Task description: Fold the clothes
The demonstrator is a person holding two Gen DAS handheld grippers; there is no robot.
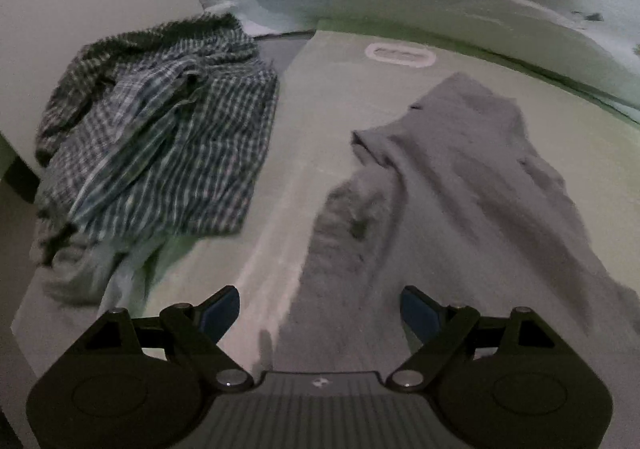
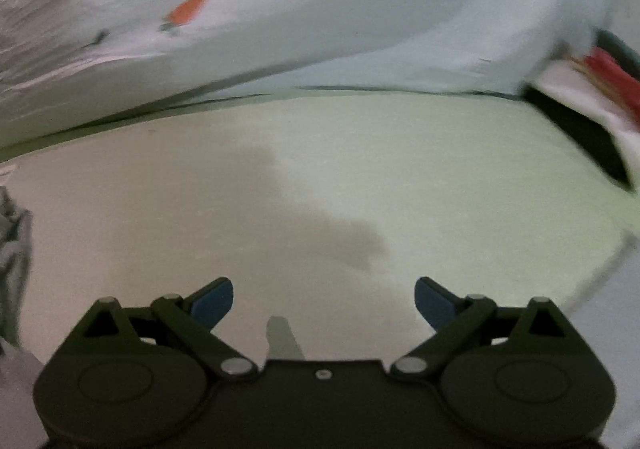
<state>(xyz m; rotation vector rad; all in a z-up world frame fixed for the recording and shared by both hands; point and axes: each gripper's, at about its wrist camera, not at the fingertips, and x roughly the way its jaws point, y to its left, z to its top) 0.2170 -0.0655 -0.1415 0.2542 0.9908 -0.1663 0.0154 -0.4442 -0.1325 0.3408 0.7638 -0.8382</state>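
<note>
A grey garment [image 1: 452, 185] lies crumpled lengthwise on the pale table [image 1: 320, 97], running from the far middle down to my left gripper [image 1: 320, 309]. That gripper is open just above the garment's near end, with nothing between its blue pads [image 1: 222, 313]. A checked shirt [image 1: 160, 133] lies bunched at the table's left. My right gripper [image 2: 324, 301] hangs open over bare table [image 2: 360, 169], holding nothing. Only an edge of the grey garment [image 2: 14, 249] shows at the far left of the right wrist view.
A pale cloth or sheet [image 2: 320, 9] with an orange mark [image 2: 188, 9] rises behind the table. Red and white items [image 2: 600, 89] sit at the far right. A white oval label [image 1: 400, 55] is on the far tabletop. The table's left edge [image 1: 24, 309] drops away.
</note>
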